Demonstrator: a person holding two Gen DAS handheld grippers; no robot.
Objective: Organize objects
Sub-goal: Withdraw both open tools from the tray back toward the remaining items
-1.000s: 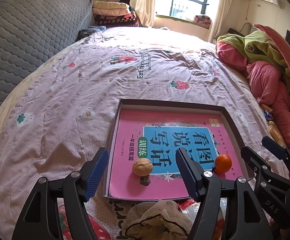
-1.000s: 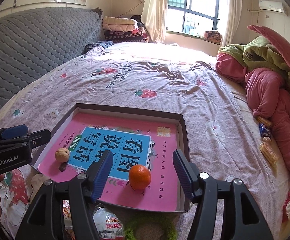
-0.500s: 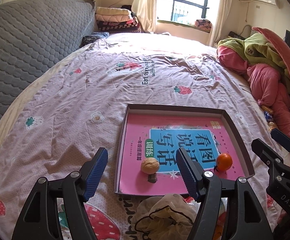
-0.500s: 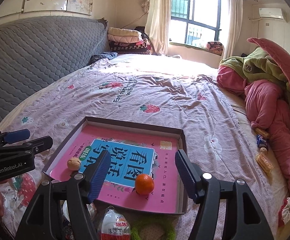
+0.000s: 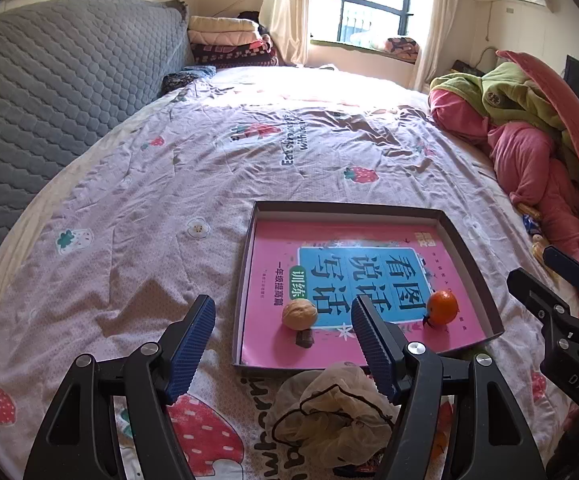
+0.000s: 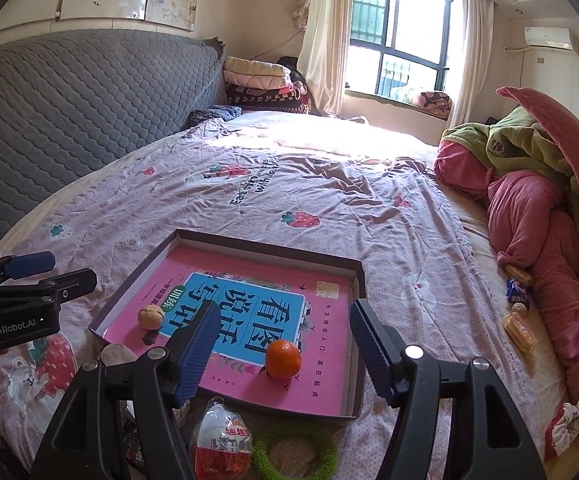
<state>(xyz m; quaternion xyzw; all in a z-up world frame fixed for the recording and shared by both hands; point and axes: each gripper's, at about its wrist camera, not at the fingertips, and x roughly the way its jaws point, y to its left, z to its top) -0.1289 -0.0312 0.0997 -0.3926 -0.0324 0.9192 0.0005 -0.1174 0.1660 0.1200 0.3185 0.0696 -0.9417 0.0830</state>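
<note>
A shallow box tray [image 5: 369, 209] [image 6: 273, 246] lined with a pink book lies on the bed. In it sit a walnut [image 5: 299, 313] [image 6: 150, 316], a small dark piece [image 5: 304, 338] and an orange [image 5: 442, 307] [image 6: 283, 358]. My left gripper [image 5: 283, 344] is open and empty, held above the tray's near left corner. My right gripper [image 6: 283, 350] is open and empty, above the tray's near edge, with the orange showing between its fingers. A crumpled plastic bag [image 5: 329, 412], a red-and-white packaged egg toy [image 6: 221, 440] and a green ring [image 6: 295, 454] lie in front of the tray.
The bed has a pale strawberry-print cover [image 5: 209, 184]. A grey quilted headboard [image 5: 49, 92] runs along the left. Pink and green bedding [image 6: 537, 208] is piled at the right, with snack packets [image 6: 519, 322] beside it. Folded blankets [image 6: 257, 84] are stacked at the far end.
Both grippers have drawn back and risen from the tray, so it looks smaller and farther. Both stay open. The walnut and orange have not moved.
</note>
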